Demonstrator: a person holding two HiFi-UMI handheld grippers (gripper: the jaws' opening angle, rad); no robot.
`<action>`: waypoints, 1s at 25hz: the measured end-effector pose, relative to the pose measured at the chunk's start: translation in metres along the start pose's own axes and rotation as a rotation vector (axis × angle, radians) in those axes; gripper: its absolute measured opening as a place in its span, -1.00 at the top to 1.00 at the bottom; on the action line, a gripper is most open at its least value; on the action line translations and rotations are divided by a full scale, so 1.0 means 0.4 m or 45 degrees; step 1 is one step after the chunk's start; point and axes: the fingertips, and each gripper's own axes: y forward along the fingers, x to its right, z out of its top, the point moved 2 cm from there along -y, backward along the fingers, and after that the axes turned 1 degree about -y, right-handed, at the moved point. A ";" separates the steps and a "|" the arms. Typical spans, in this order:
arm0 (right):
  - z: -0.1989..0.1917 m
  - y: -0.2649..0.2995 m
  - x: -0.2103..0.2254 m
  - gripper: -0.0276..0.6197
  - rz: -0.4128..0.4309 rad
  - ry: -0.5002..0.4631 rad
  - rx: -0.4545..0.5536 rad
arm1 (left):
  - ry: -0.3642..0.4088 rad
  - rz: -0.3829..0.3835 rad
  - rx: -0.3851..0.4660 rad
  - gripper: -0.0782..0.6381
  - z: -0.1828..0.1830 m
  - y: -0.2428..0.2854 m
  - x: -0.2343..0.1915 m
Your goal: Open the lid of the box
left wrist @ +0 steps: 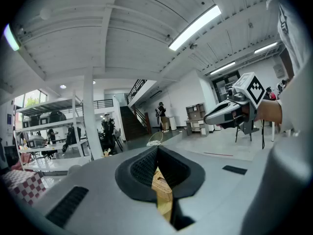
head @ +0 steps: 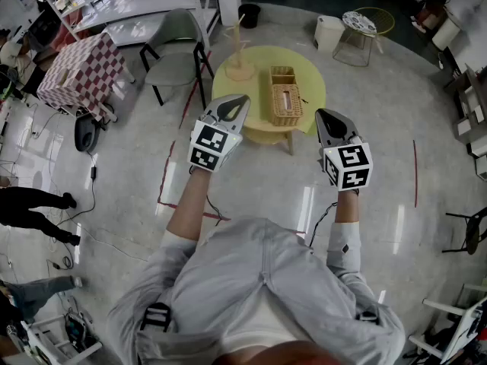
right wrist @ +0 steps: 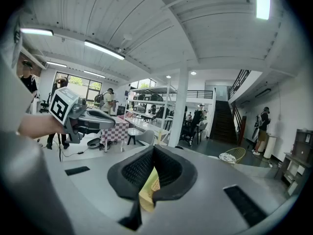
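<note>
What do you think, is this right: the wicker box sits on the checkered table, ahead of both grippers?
No. The head view shows the box on the yellow table, ahead of the left gripper and right gripper.

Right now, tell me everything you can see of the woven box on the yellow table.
The woven box is a long rectangle of tan wicker, lying flat near the middle of the round yellow table. Its lid looks shut and has a slot. The far end seems to be a separate open compartment. Only the table touches it.
</note>
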 end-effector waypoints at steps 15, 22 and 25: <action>-0.042 -0.015 0.041 0.84 0.049 0.078 0.003 | 0.011 0.019 -0.039 0.70 -0.013 0.020 0.046; -0.091 -0.042 0.060 0.84 0.124 0.139 0.013 | 0.000 0.051 -0.083 0.70 -0.043 0.019 0.102; -0.102 -0.047 0.067 0.84 0.148 0.159 0.016 | -0.018 0.063 -0.105 0.70 -0.056 0.021 0.115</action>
